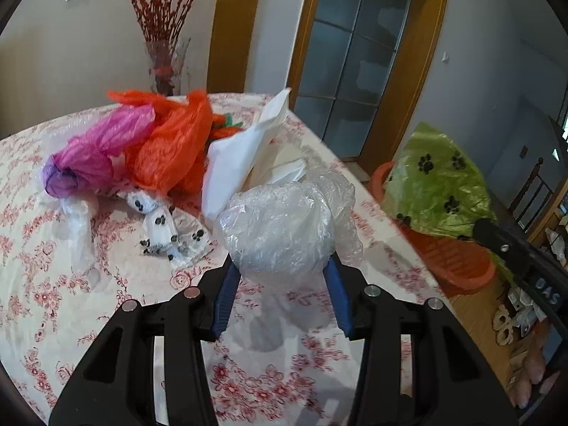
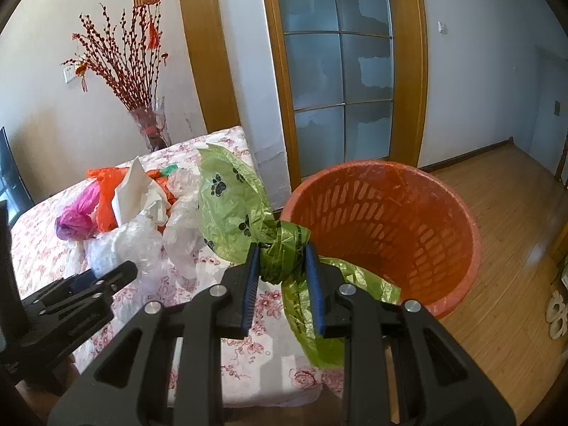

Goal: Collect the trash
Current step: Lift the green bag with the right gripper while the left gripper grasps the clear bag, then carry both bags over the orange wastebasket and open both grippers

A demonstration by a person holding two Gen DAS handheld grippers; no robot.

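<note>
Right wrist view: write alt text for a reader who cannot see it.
The right gripper clamps a knotted green paw-print bag between its blue jaws, beside the rim of an orange slotted basket on a wooden floor. Behind, a floral tablecloth holds crumpled clear, pink, orange and white bags.

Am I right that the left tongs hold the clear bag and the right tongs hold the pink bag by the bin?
Not quite. The right tongs hold the green bag, not the pink bag, which lies on the table; the right wrist view shows it. The left tongs do hold the clear bag, beside the bin.
</note>
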